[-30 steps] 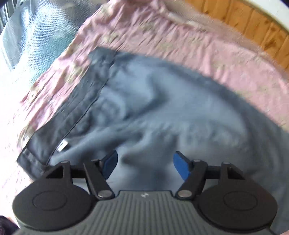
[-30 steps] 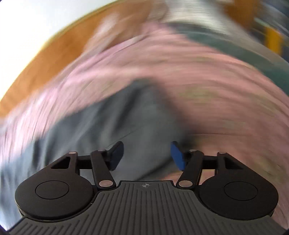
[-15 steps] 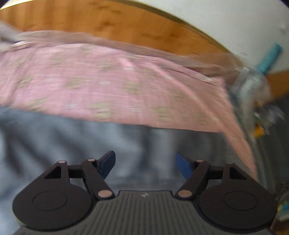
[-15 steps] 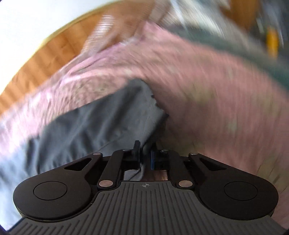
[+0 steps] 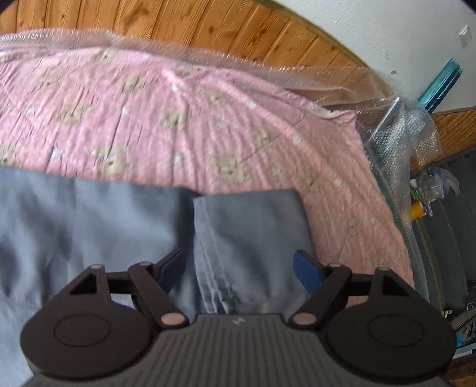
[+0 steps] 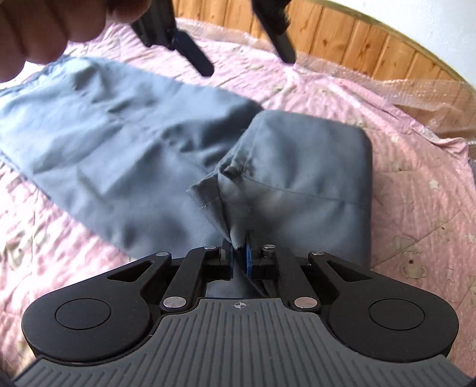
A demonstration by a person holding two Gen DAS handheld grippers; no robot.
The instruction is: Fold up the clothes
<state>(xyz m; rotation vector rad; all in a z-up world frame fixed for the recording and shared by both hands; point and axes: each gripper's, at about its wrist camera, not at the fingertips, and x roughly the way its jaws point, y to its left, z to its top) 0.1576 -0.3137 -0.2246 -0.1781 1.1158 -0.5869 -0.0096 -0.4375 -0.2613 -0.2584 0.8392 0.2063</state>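
Grey-blue trousers [image 6: 119,143] lie on a pink quilt [image 6: 401,166], with one leg end folded back over the rest [image 6: 312,166]. My right gripper [image 6: 239,253] is shut on the hem of that folded leg and holds it lifted. My left gripper [image 5: 239,268] is open and empty, low over the same folded leg [image 5: 253,226]. It also shows in the right wrist view [image 6: 247,56] at the top, hovering above the trousers with its fingers [image 6: 193,56] apart.
The quilt [image 5: 178,119] covers a bed with a wooden board [image 5: 208,26] and clear plastic wrap [image 5: 395,131] along its far edge. Grey shelving with small items [image 5: 431,190] stands at the right of the bed.
My right gripper closed on the leg hem and pulled it back over the trousers. My left gripper swung from the waistband end to the folded leg, staying open.
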